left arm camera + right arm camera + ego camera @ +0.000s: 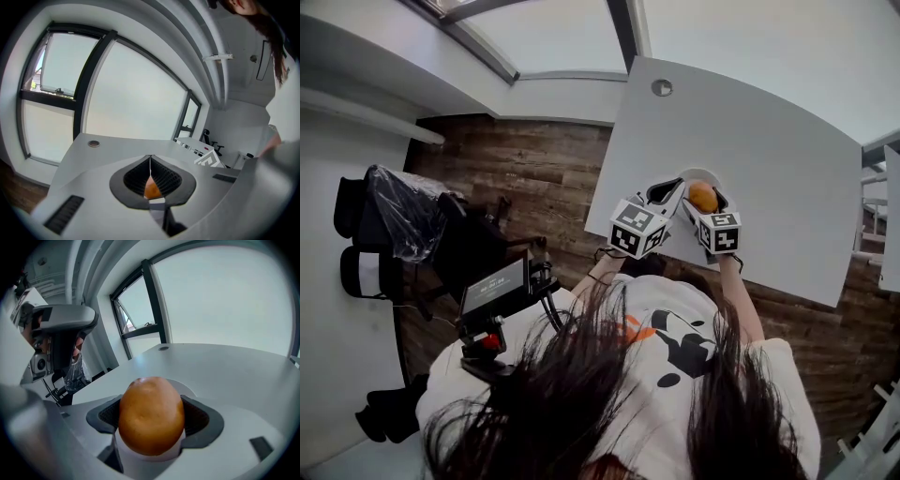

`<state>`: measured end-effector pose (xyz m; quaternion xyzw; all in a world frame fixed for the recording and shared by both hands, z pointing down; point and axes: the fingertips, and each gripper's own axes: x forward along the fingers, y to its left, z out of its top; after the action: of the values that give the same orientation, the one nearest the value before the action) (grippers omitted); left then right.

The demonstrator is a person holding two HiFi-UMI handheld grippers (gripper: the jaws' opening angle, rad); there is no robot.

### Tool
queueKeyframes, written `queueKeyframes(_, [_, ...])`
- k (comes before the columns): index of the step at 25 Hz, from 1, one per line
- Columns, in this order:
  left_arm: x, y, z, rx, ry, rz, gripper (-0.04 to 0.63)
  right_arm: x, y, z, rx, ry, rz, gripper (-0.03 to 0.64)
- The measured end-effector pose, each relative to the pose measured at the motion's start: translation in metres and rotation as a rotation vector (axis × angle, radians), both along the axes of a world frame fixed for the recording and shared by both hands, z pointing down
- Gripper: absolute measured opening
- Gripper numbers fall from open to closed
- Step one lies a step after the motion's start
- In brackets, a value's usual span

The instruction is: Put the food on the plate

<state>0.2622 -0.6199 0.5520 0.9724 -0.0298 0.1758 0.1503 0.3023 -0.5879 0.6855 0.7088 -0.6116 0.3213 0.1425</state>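
Obs., single moment:

- R gripper (pixel 703 199): fingers closed onto the food (pixel 703 196), a round orange-brown item with smooth, slightly dimpled skin. In the right gripper view the dark ribbed pads (pixel 202 417) press both flanks of the food (pixel 151 411), which fills the gap of the R gripper (pixel 152 420). Grip is approx. mid-body and the top of the item stands proud of the jaws.
- L gripper (pixel 668 193): fingers together, nothing held. In the left gripper view the tips of the L gripper (pixel 150 163) meet in a thin line. The small gap lower down shows a sliver of the food (pixel 152 188) beyond.
- Both grippers sit close together, L just beside R, tips angled toward each other.
- Container: white plate (pixel 678 175) on the white table (pixel 778 141), near the table's near edge. Its rim arcs round the jaws. In the right gripper view the plate (pixel 186 386) shows as a pale curve behind the food.
- Food position: over the plate, w/in the rim outline as seen from the head view. Cannot tell whether it touches the plate.
- Table grommet (pixel 662 87) is at the far side, well apart from the plate.
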Motion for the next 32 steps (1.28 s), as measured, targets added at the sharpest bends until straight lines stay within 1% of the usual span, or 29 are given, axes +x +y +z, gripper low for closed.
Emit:
queueKeyframes(7, [0.002, 0.005, 0.001, 0.000, -0.002, 0.018, 0.006, -0.001, 0.002, 0.008, -0.039, 0.039, -0.023, 0.380])
queueKeyframes(10, [0.001, 0.005, 0.002, -0.003, -0.005, 0.017, 0.006, -0.001, 0.002, 0.009, -0.040, 0.032, -0.022, 0.380])
queueKeyframes(15, [0.001, 0.003, 0.002, -0.007, -0.004, 0.011, 0.006, -0.005, -0.001, 0.014, -0.086, 0.019, -0.046, 0.382])
queueKeyframes(18, [0.001, 0.003, 0.003, -0.009, -0.006, 0.007, 0.006, -0.002, -0.003, 0.014, -0.088, -0.013, -0.021, 0.382])
queueKeyframes(22, [-0.001, -0.002, 0.006, -0.012, -0.016, -0.012, 0.006, 0.003, -0.006, 0.010, -0.094, -0.018, 0.003, 0.382])
queueKeyframes(25, [-0.003, -0.003, 0.005, -0.014, -0.014, -0.028, 0.006, 0.006, -0.005, 0.000, -0.065, -0.032, 0.019, 0.382])
queueKeyframes(27, [-0.005, 0.006, 0.002, -0.009, -0.012, -0.035, 0.006, 0.006, 0.004, -0.013, -0.028, -0.033, 0.023, 0.382])
queueKeyframes(29, [-0.007, 0.016, -0.003, 0.000, -0.009, -0.044, 0.006, 0.008, 0.014, -0.032, 0.029, -0.039, 0.036, 0.382])
queueKeyframes(32, [-0.009, 0.027, -0.007, 0.007, -0.004, -0.062, 0.006, 0.011, 0.025, -0.062, 0.140, -0.075, 0.083, 0.382])
